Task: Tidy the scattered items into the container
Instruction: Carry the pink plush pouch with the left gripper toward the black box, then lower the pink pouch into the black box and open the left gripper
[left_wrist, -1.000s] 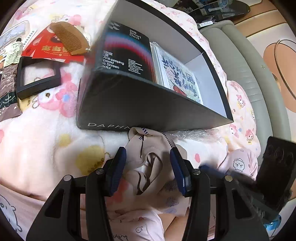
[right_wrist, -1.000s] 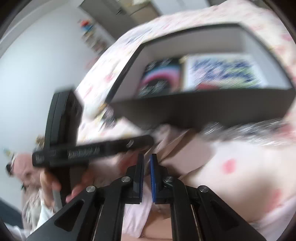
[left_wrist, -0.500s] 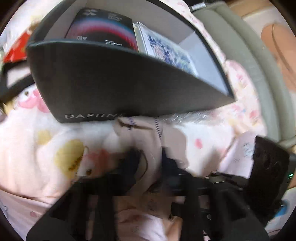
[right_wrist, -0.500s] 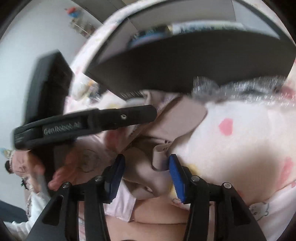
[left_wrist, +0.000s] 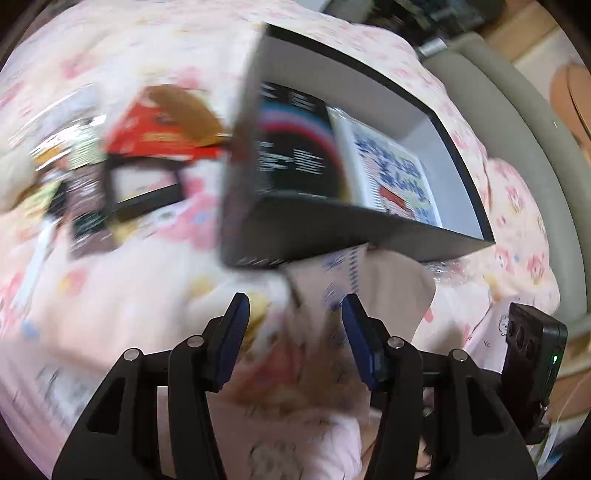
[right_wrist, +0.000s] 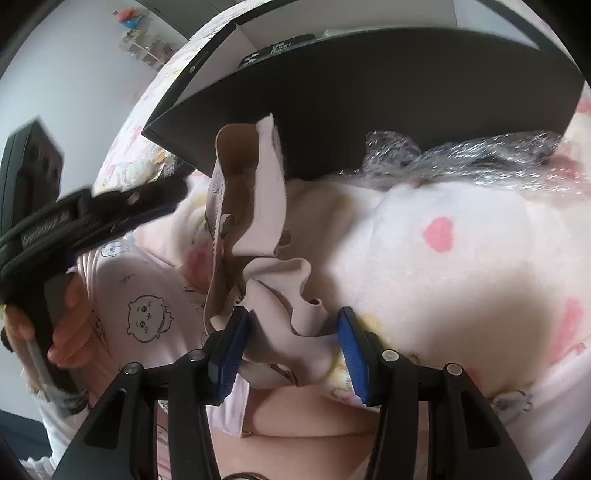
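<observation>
Bed (left_wrist: 122, 295) comes first, because it carries it all: a soft pink blanket with little hearts and bumps. Soft ground is the first worry. Things sink and slide on it, and a push can tip them.

The big dark box (left_wrist: 332, 229) sits on the blanket toward the far edge of the bed. It is the container. A black flat pack (left_wrist: 295, 147) and a blue and white card (left_wrist: 399, 173) already lie inside. Its near wall stands tall in the right view (right_wrist: 369, 92). A lifted thing could bump that wall and drop outside.

The beige cloth (right_wrist: 266, 258) is the thing to tidy now. It lies crumpled just in front of the box's near wall, one end touching it. It is floppy, so a pinch may catch only one fold, and the rest could hang down and snag on the wall. The jaws might also grab the blanket under it.

Crinkly clear wrap (right_wrist: 461, 162) lies beside the cloth, against the box. It could get dragged along.

More things wait near the left edge of the bed: a red packet (left_wrist: 155, 136), a brown comb (left_wrist: 184, 107) on top of it, and a black frame (left_wrist: 147, 188). The left view is blurred, so aim is poor there.

The right gripper (right_wrist: 291, 339) has its jaws wide apart around the cloth's near end, gripping nothing. The left gripper (left_wrist: 295, 332) also has jaws apart, above the cloth. Both reach for the same cloth, so they could knock together.
</observation>
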